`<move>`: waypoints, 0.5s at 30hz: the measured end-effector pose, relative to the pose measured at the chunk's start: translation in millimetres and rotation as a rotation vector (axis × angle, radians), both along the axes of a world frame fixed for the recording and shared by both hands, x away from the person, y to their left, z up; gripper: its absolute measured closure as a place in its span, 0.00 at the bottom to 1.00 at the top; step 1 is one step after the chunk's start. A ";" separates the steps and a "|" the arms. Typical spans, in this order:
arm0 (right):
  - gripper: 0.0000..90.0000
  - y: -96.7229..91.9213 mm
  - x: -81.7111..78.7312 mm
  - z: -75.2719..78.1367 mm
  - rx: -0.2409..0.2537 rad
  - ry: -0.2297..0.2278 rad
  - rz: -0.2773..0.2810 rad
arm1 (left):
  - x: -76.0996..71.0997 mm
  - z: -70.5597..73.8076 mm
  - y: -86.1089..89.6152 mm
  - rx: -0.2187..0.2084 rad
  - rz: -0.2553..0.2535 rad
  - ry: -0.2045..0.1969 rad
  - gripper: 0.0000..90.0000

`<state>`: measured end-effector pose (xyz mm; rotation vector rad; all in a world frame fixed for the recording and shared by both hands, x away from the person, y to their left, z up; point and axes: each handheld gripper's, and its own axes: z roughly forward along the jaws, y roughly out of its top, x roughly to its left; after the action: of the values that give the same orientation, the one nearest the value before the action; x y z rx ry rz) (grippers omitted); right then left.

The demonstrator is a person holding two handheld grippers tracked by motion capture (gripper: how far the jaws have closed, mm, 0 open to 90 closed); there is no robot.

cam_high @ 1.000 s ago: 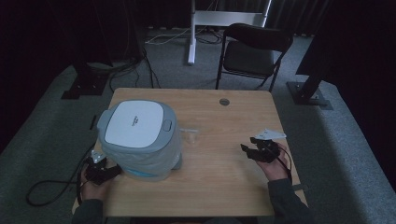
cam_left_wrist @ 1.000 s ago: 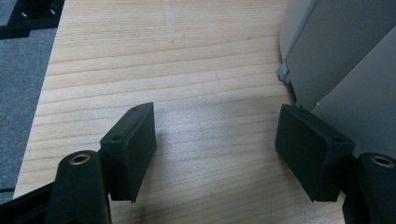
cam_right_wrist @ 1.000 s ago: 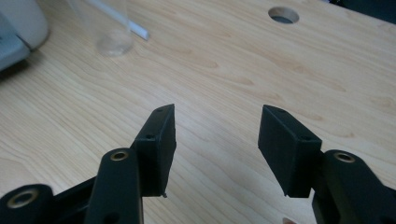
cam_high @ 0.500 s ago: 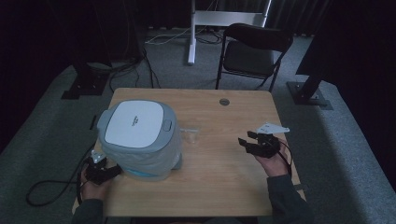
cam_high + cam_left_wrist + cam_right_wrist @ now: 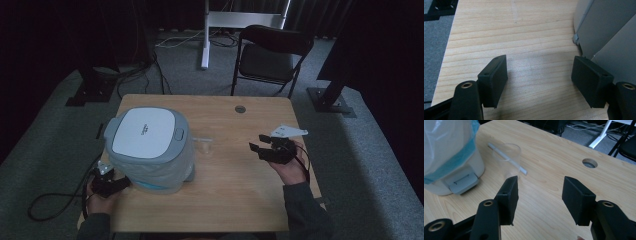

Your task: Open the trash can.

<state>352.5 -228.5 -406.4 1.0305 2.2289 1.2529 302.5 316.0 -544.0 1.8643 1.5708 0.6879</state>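
**Wooden table, dim studio: cup lies left of our right gripper**

On the table [image 5: 225, 200], our right gripper [image 5: 262, 145] gapes empty; the clear cup [image 5: 507, 157] with its straw [image 5: 506, 158] stands just left, beside the bin [image 5: 147, 147]. Our left gripper [image 5: 539, 77], also wide open and empty, rests near-left of the bin.

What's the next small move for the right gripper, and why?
Probably ease the right gripper forward and a little left toward the clear cup. Its jaws are open and empty, and the cup stands upright just ahead beside the bin, with a straw in it.
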 end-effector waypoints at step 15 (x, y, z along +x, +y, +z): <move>0.61 3.6 -1.5 8.7 -0.004 0.002 0.032 | 0.0 0.0 0.0 0.000 0.000 0.000 0.33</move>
<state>351.0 -225.0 -397.8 0.9982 2.2568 1.2616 302.5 316.0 -544.1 1.8638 1.5709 0.6879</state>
